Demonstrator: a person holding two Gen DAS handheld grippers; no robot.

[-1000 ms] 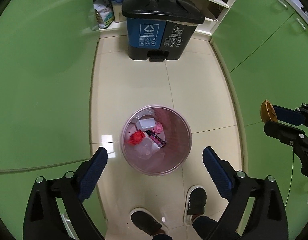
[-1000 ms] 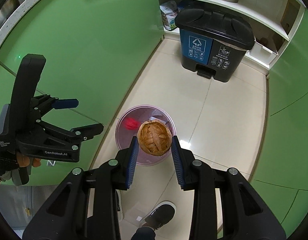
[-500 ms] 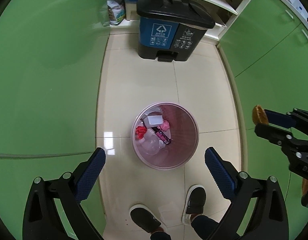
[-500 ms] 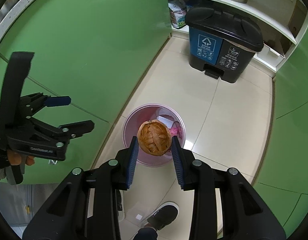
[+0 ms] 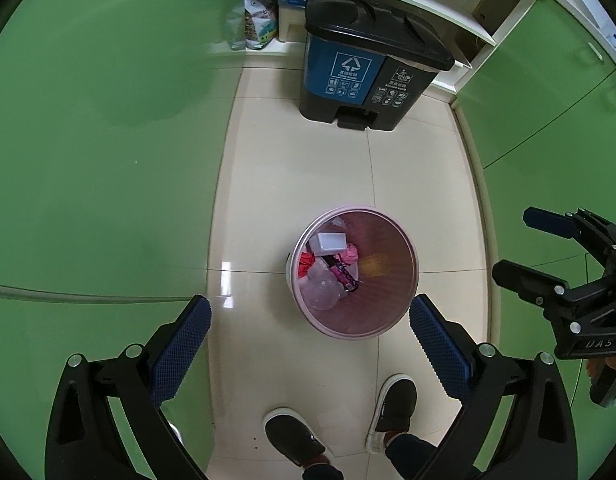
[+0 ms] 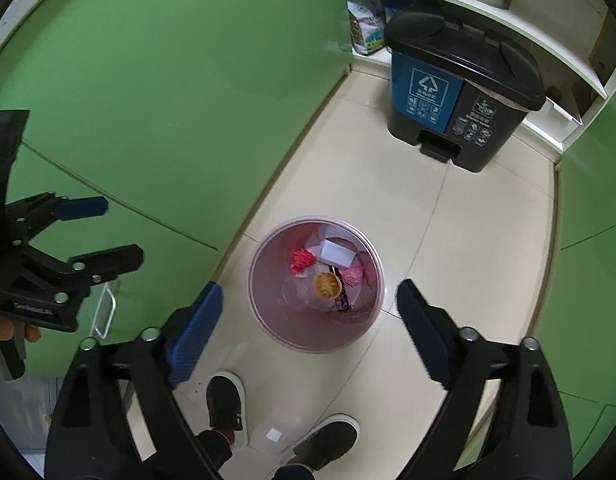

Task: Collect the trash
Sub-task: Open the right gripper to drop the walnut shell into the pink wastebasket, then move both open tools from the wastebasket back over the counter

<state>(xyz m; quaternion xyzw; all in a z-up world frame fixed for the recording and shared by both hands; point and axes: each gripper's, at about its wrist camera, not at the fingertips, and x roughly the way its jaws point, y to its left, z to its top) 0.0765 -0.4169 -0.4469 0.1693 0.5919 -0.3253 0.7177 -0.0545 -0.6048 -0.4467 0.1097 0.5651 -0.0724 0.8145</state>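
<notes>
Released since half a second ago, the brown ball (image 6: 327, 285) no longer sits between the right gripper's (image 6: 309, 309) jaws, now spread wide; it lies inside the pink bin (image 6: 268, 320) among red, white and pink scraps. From the left wrist, the left gripper (image 5: 309, 320) hangs with jaws wide apart and nothing between them above the same bin (image 5: 387, 330), a blurred orange smear (image 5: 373, 265) showing inside it.

I read a white recycling-arrows sign on the blue-and-black bin (image 5: 367, 68) at 12 o'clock; its small print is illegible.
</notes>
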